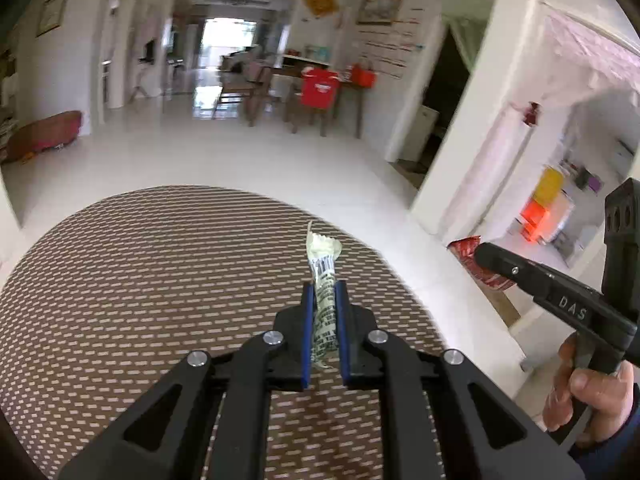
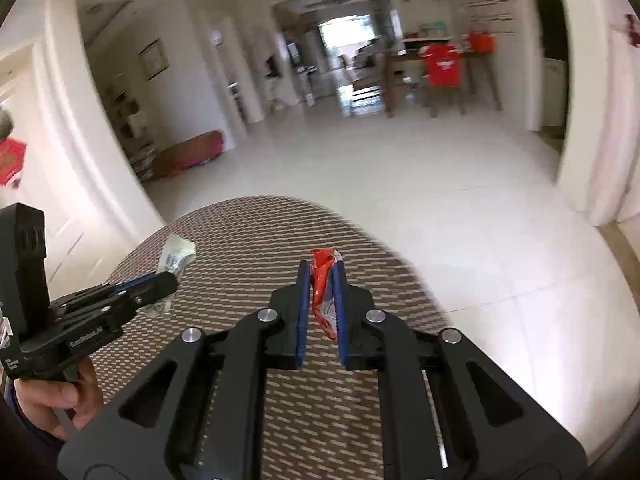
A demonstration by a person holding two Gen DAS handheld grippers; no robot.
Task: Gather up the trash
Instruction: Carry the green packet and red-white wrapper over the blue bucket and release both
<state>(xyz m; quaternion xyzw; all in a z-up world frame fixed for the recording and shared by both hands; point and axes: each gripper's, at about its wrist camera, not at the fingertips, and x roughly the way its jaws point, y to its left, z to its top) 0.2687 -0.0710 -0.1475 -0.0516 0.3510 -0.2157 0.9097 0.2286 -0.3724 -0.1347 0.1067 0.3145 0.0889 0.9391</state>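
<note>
Left wrist view: our left tongs (image 1: 324, 292) are clenched on a pale wrapper (image 1: 323, 276) with black print, its crimped end sticking up past the blue pads (image 1: 307, 328). Beneath it we see the round bench (image 1: 140, 280) with its brown woven cover. Off to the right, our right tongs (image 1: 480, 254) come in sideways, gripped by a hand (image 1: 588, 392), with a red wrapper (image 1: 476, 264) pinched at the tip.

Right wrist view: our right tongs (image 2: 323, 270) are clamped on that red wrapper (image 2: 325, 288), red and white, crumpled between the blue pads (image 2: 303, 304), held above the bench (image 2: 256, 240). At left we spot the left tongs (image 2: 170, 278) carrying the pale wrapper (image 2: 176, 256). Beyond us we have a pale tiled floor (image 2: 400, 168), then a dining table with chairs (image 2: 442, 70), one draped in red.
</note>
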